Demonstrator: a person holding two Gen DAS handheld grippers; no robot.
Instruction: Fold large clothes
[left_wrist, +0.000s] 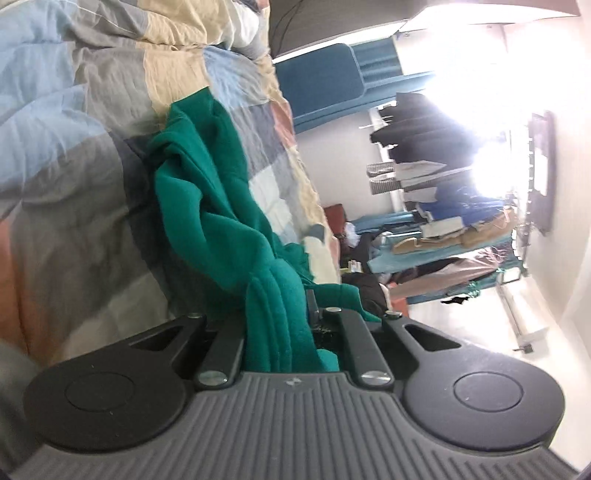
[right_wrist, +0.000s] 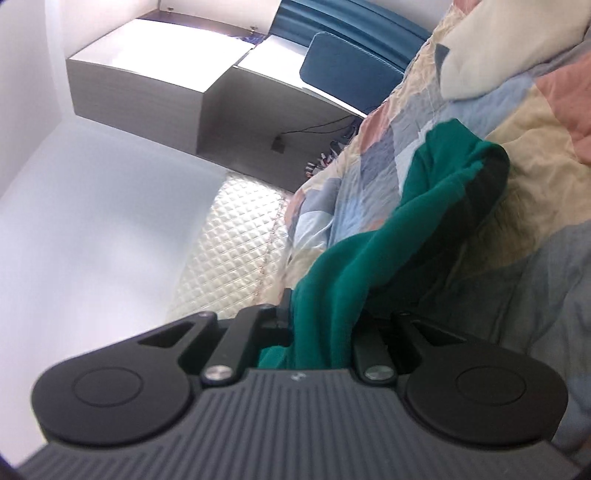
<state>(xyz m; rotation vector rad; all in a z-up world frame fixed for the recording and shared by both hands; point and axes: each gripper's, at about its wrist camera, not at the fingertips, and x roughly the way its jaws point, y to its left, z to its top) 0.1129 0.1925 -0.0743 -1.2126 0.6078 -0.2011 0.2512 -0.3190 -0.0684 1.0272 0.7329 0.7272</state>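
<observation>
Green garment (left_wrist: 207, 206) bunched between both pairs of jaws, clamped tight, draped over patchwork quilt (left_wrist: 74, 147).

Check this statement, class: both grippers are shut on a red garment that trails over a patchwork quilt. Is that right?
One thing is wrong: the garment is green, not red, as both wrist views show. The rest holds: the left gripper and right gripper are shut on it, and it trails over the patchwork quilt.
</observation>
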